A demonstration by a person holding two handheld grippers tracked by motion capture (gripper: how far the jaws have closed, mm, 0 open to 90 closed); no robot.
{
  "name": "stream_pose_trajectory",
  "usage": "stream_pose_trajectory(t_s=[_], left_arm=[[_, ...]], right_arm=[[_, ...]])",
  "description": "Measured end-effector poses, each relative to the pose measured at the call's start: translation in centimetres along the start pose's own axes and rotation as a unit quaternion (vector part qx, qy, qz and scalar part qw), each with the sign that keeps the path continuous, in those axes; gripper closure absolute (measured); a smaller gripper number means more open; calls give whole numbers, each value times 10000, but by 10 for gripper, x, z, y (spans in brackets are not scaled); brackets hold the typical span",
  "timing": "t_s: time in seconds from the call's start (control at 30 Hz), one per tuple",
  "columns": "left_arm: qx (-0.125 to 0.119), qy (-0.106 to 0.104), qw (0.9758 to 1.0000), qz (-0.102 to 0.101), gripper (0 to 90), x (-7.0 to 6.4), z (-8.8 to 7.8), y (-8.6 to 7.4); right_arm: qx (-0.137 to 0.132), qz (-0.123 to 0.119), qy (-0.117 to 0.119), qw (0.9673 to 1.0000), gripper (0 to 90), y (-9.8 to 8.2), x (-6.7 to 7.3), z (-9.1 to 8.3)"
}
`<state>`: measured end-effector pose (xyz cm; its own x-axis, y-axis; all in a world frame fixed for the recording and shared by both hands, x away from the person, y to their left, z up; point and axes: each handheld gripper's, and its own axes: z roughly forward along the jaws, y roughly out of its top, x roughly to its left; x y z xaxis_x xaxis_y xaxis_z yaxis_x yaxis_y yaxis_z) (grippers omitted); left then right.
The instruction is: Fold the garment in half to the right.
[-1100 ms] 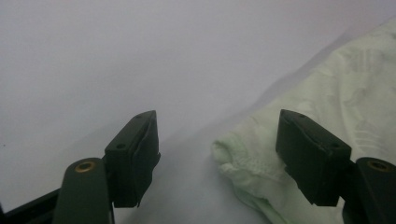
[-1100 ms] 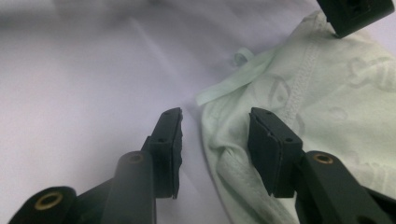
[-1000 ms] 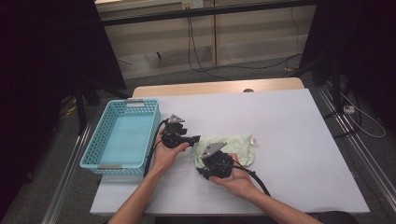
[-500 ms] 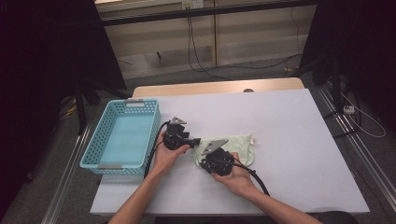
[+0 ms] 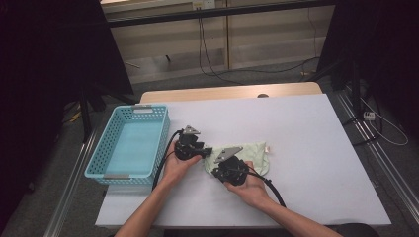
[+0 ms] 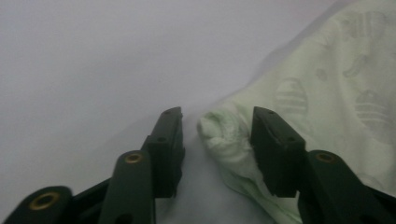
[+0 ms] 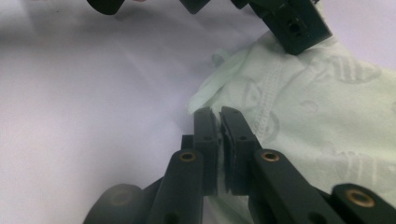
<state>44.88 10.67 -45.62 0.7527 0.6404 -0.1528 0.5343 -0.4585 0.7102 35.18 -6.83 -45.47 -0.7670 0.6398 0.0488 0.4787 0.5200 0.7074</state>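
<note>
Smooth white table [image 5: 306, 148]; soft pale-green printed cloth [image 5: 254, 154] crumpled near front. Right gripper [image 7: 219, 122] pinches stitched hem. Left gripper [image 6: 215, 133] half-closed, closing around bunched corner. Perforated blue basket [image 5: 111, 148] left.

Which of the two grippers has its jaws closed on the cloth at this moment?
The right gripper: its jaws are pinched together on the edge of the pale green cloth. The left gripper has been closing, but a gap remains beside the bunched corner between its jaws.

left hand-held gripper [image 5: 206, 150] | right hand-held gripper [image 5: 221, 169] | both at pale-green cloth [image 5: 253, 154] | basket [image 5: 109, 148] left
</note>
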Motion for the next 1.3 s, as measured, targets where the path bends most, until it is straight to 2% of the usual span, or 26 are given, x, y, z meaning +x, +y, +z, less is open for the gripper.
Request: stream_pose_trajectory(t_s=[0.03,0.1,0.2,0.3,0.43,0.83,1.3], left_arm=[[-1,-11,10000,-3,638,-1,0,0],[-17,-57,10000,-62,663,-1,0,0],[-42,-86,9999,-48,722,-2,0,-1],[-24,-84,9999,-63,745,-3,-1,0],[-103,-150,9996,-225,756,0,-3,0],[-392,-207,9981,-433,767,2,-15,5],[-596,-235,9967,-505,767,3,-23,8]], right_arm=[[-1,6,-3,10000,875,0,0,0],[-6,10,-1,10000,877,0,0,0],[-33,30,29,10000,882,0,-1,0],[-44,75,55,9999,884,0,-2,-1],[-57,94,95,9999,885,0,-2,-2],[-351,199,239,9989,886,3,-6,-10],[-542,287,290,9977,885,6,-9,-15]])
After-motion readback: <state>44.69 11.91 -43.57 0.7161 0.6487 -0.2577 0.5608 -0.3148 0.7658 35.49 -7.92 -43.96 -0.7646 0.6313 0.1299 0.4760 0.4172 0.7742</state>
